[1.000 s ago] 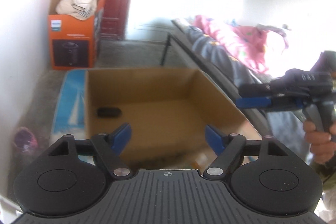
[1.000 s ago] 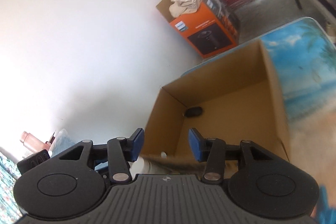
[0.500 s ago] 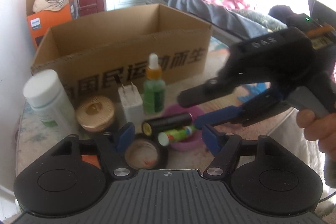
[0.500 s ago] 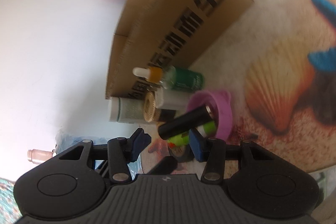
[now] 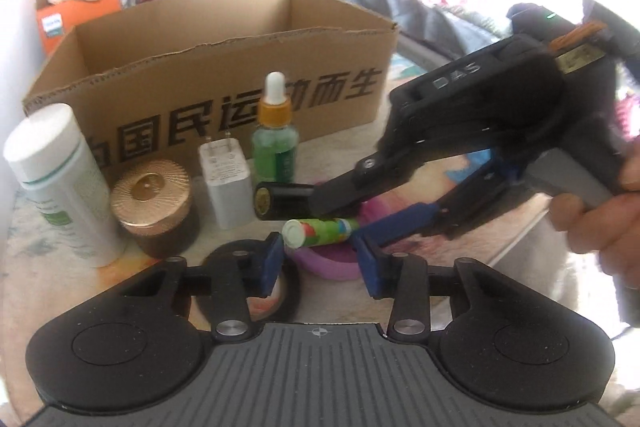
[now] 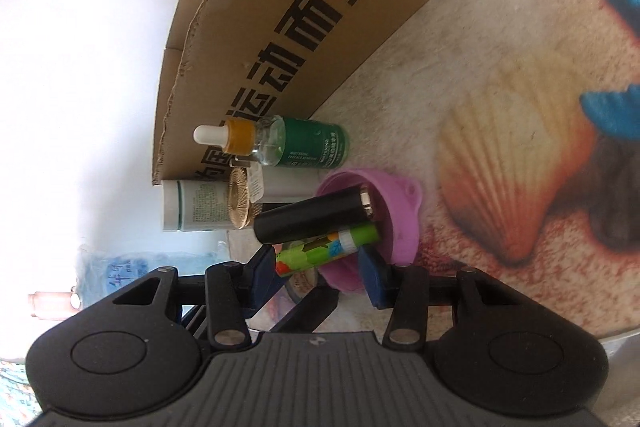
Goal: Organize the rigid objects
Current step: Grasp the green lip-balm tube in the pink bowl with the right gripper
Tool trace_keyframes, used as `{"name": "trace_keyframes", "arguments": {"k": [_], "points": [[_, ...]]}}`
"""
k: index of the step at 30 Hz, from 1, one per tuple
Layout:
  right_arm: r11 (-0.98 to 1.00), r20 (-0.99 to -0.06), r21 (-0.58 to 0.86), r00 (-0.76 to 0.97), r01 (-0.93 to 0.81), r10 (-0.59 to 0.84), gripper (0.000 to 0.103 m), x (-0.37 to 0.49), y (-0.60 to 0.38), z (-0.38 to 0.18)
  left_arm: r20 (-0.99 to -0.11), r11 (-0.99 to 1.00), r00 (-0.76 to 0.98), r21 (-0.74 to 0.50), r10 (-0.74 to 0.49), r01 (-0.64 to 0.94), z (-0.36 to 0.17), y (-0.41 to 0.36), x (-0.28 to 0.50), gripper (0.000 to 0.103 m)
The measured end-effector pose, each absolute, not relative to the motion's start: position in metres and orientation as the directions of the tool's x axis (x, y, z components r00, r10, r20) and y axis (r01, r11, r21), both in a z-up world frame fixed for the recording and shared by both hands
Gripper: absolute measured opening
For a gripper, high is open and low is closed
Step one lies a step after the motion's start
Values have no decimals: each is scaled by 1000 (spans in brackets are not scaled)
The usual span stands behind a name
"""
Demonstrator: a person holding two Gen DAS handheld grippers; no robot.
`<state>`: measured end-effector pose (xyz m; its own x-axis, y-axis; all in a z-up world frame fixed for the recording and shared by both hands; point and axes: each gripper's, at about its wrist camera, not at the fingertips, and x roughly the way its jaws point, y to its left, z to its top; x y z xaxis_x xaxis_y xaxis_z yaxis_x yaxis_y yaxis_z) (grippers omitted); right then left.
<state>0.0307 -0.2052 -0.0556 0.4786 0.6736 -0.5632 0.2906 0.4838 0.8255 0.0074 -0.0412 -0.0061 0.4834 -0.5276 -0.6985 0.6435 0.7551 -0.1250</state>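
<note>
A green printed tube [image 5: 316, 229] [image 6: 324, 247] and a black cylinder [image 5: 280, 201] [image 6: 312, 215] lie across a small purple bowl [image 5: 328, 265] [image 6: 400, 227] in front of an open cardboard box [image 5: 224, 67] [image 6: 304, 27]. My left gripper [image 5: 320, 261] hovers just short of the tube's white cap; its jaws are closing, with only the bowl's rim between them and nothing pressed. My right gripper [image 6: 318, 269] [image 5: 340, 215] comes in from the right, rolled on its side, with the tube between its open fingertips.
Standing before the box are a green dropper bottle [image 5: 276, 143], a white charger [image 5: 226, 183], a gold-lidded jar [image 5: 154, 203] and a white bottle [image 5: 56, 179]. A black ring [image 5: 292, 291] lies under my left fingers. A hand [image 5: 600, 219] grips the right gripper. The shell-print tabletop [image 6: 500, 167] extends rightward.
Both grippers dropped from above the box to the objects in front of it. The left jaws have narrowed. The right gripper rolled and edged closer around the green tube.
</note>
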Motion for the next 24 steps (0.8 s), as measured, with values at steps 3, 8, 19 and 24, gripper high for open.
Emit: {"name": "trace_keyframes", "arguments": {"k": [3,8,19,24], "points": [[498,-578,815,460,296,674,47,33,-209,-53,-688,728,448,-172,-571,664,-4,-37,6,37],[521,-606,795,439,309,664,43,36,-213,-54,-685,729,469,-133,-557,671,-3,-35,3,36],[620,-678,733,380,279,630,39,49,-203,-46,-724,713,415,-150,-551,685,-8,-53,7,22],[666,-714,699,316,260,625,39,55,-196,-42,-747,714,377,-182,-547,676,-14,-58,14,21]]}}
